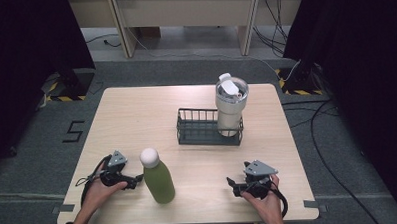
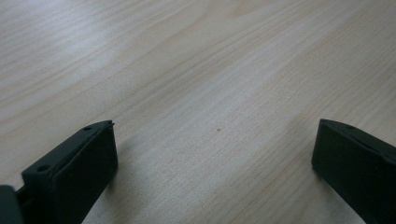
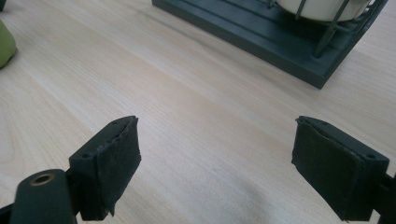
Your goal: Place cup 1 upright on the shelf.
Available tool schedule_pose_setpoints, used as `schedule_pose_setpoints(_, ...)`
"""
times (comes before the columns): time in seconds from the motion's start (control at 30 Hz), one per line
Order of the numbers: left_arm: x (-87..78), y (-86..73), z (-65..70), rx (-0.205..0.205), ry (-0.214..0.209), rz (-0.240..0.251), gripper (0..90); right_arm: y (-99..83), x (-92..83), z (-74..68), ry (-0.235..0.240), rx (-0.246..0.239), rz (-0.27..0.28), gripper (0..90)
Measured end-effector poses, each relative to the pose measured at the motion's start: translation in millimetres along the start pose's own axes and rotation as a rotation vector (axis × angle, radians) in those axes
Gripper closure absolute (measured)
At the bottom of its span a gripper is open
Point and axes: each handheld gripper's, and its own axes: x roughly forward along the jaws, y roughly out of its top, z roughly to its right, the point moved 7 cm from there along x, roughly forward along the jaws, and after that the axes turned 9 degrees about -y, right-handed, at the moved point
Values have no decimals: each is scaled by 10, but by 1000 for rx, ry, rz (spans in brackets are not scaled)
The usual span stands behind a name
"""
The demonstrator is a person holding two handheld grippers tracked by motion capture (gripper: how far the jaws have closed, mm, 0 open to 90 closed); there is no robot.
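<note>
1. My left gripper (image 1: pixel 123 178) sat at the lower left of the high view, low over the table (image 1: pixel 136 119), with my left hand (image 1: pixel 100 189) wrapped around its rear and its cable looping beside my wrist.
2. In the left gripper view its two black jaws stood wide apart at the bottom corners, with bare pale wood between them and nothing held.
3. My right gripper (image 1: pixel 237 183) sat at the lower right of the high view, gripped by my right hand (image 1: pixel 262 197), the grey three-cornered plate on top.
4. In the right gripper view its jaws were likewise spread wide, empty, with wood grain between them. The pad (image 3: pixel 116 172) on the left jaw looked frayed at the edges, though I could not tell whether that was wear or tape.
5. A green bottle (image 1: pixel 158 177) with a white cap stood upright in the lower middle of the high view, just beside the left gripper and well apart from the right one. A sliver of it showed at the left edge of the right gripper view (image 3: pixel 5 45).
6. A dark wire basket (image 1: pixel 200 133) sat at the centre of the table; its base crossed the upper right of the right gripper view (image 3: pixel 261 37).
7. A pale tumbler (image 1: pixel 230 107) with a clear lid stood upright in the basket's right end.
</note>
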Motion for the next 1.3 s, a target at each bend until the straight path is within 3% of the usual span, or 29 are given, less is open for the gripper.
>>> schedule_pose_setpoints(1.3,0,0,0,1,0,0,0,-348,-34,-109,48,24,-114,153)
